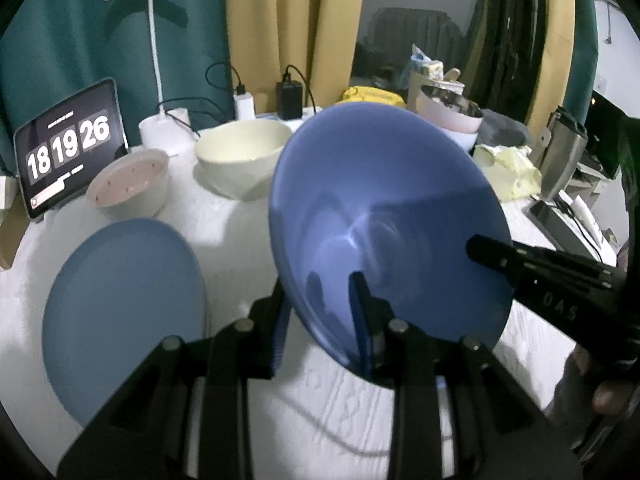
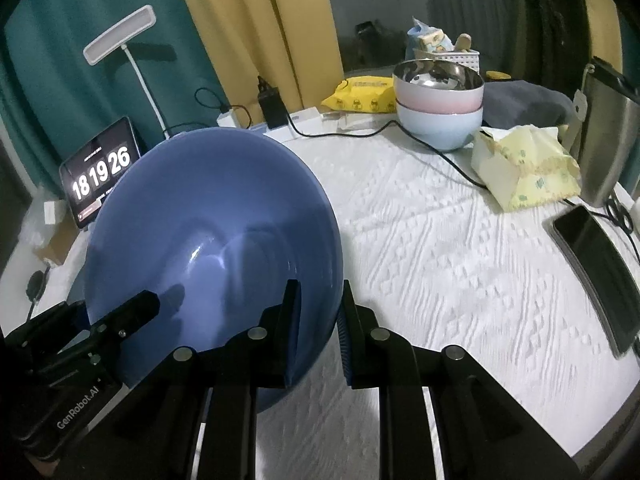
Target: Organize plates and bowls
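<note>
Both grippers carry the blue bowl (image 1: pixel 384 216) above the table (image 2: pixel 440 248): left gripper (image 1: pixel 320 300) and right gripper (image 2: pixel 320 312) each have jaws clamped on its rim (opposite sides). Next, likely, lowering it onto the blue plate (image 1: pixel 124 312), level.

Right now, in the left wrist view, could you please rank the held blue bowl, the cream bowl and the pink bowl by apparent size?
1. Blue bowl, though nearness to the camera inflates it.
2. Cream bowl.
3. Pink bowl.
</note>
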Demonstrator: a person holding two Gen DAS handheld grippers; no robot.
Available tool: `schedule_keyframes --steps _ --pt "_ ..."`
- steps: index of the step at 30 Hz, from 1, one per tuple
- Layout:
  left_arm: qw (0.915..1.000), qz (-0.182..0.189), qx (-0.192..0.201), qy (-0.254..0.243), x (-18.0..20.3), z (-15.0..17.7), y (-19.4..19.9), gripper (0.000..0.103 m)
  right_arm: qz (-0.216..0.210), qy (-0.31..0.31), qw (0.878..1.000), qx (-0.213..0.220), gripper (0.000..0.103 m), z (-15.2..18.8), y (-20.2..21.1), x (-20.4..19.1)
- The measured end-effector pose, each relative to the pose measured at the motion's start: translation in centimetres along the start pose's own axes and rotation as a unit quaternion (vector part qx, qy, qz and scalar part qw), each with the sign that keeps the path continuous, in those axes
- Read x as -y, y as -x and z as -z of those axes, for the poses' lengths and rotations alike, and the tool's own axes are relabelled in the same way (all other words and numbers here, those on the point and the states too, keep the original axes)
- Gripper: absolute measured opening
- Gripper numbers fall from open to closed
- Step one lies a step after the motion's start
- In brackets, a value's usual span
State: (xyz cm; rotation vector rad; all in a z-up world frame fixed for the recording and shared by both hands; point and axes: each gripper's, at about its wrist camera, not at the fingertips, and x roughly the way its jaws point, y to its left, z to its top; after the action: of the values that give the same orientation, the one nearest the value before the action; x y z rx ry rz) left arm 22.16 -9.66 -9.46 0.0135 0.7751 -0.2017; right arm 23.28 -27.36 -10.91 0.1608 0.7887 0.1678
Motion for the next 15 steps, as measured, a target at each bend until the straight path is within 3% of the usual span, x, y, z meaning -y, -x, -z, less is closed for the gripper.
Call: schedule_keyframes --steps 15 --pt "0.9997 -0.003 -0.02 -0.009 0.2 2.0 0.9 0.031 0.002 -0.022 1.0 -0.015 0.018 1.6 1.0 -0.2"
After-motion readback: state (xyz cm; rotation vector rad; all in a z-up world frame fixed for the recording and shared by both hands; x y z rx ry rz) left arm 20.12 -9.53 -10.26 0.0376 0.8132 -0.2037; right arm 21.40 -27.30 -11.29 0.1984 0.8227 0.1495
